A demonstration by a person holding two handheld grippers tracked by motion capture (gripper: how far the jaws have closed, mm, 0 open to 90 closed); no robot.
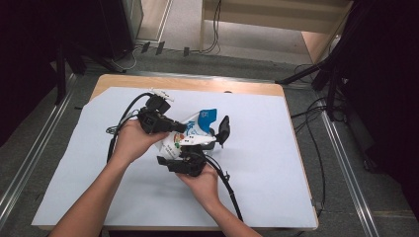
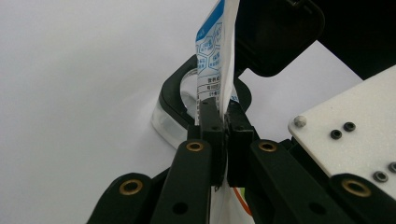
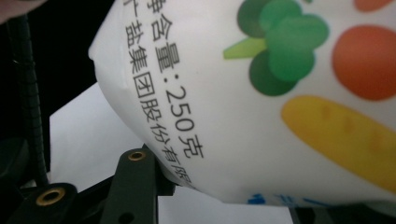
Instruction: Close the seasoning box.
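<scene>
A white sheet (image 1: pixel 276 163) is laid over the wooden table (image 1: pixel 197 83), whose near edge is cut off at the bottom of the high view. At the centre of that view a white bag (image 1: pixel 190 132) printed with vegetables, with a blue end, is held above the sheet between the two grippers; its long axis runs from lower left to upper right of the frame, the blue end pointing upper right. Much of the bag is hidden by the hands and gripper bodies. The left gripper (image 2: pixel 225 122) is seen clamped on a thin flat edge of the bag, the jaws pressed narrow on it. Behind them a clear, black-rimmed container (image 2: pixel 173 122) is partly hidden. In the right gripper view the bag's bulging side is cut off by the frame; the right gripper (image 1: pixel 193 153) is cradled against it, but whether its pads press cannot be told, only one jaw being visible.
</scene>
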